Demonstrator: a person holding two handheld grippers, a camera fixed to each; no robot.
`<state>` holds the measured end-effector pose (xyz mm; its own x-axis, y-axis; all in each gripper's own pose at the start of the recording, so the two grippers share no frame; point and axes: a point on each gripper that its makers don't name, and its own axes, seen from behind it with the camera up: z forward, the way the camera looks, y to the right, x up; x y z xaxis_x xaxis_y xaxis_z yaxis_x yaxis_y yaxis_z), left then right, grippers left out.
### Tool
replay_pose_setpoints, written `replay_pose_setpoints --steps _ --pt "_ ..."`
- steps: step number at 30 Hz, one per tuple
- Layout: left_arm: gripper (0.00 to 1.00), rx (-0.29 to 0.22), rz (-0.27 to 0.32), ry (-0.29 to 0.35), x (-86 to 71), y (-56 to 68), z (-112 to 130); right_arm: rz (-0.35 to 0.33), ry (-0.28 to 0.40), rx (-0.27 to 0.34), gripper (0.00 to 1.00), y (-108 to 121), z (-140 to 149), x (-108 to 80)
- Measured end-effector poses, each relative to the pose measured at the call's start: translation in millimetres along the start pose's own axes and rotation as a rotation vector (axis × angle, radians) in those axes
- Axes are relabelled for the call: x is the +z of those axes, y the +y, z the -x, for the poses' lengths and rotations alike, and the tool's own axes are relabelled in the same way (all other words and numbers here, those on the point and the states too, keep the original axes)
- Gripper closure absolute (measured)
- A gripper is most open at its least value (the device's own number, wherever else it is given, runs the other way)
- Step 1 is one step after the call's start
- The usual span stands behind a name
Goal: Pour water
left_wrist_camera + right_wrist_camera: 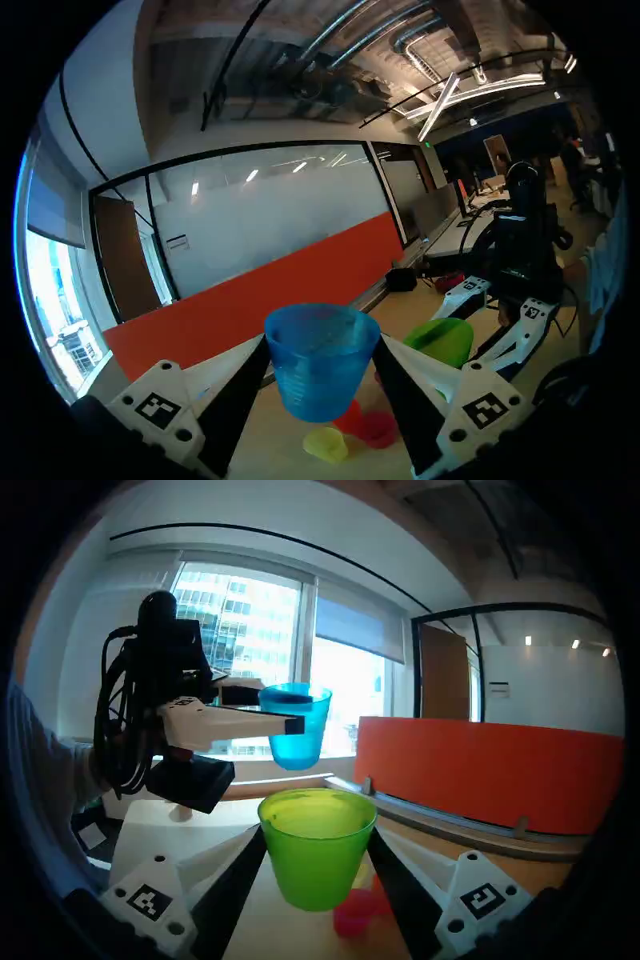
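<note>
A translucent blue cup [320, 384] stands upright between the fingers of my left gripper [321, 356], which is shut on it. In the right gripper view the blue cup [300, 748] hangs above and just beyond a green cup [318, 864], with the left gripper [292, 720] reaching in from the left. My right gripper [318, 836] is shut on the green cup, which is upright and held over the table. From the left gripper view the green cup [436, 340] sits lower right, in the right gripper [460, 332]. I cannot tell whether either cup holds water.
Small red [366, 426] and yellow [326, 444] cups lie on the wooden table [264, 448] below the held cups. An orange partition [496, 772] runs along the table's far side. A sleeve [48, 776] and cables hang at the left.
</note>
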<state>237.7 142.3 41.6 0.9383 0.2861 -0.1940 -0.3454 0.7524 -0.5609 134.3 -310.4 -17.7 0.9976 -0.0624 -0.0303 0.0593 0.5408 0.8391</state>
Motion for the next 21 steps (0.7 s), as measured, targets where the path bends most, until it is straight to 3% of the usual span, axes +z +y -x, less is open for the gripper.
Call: replay_pose_setpoints --steps 8,21 --pt "0.14 0.129 -0.014 0.005 3.6 -0.1 -13 -0.028 0.0 -0.002 0.12 -13 3 6.2" --pt "0.14 0.273 -0.02 0.016 5.7 0.0 -28 -0.056 0.002 0.001 0.12 -26 8 14.0"
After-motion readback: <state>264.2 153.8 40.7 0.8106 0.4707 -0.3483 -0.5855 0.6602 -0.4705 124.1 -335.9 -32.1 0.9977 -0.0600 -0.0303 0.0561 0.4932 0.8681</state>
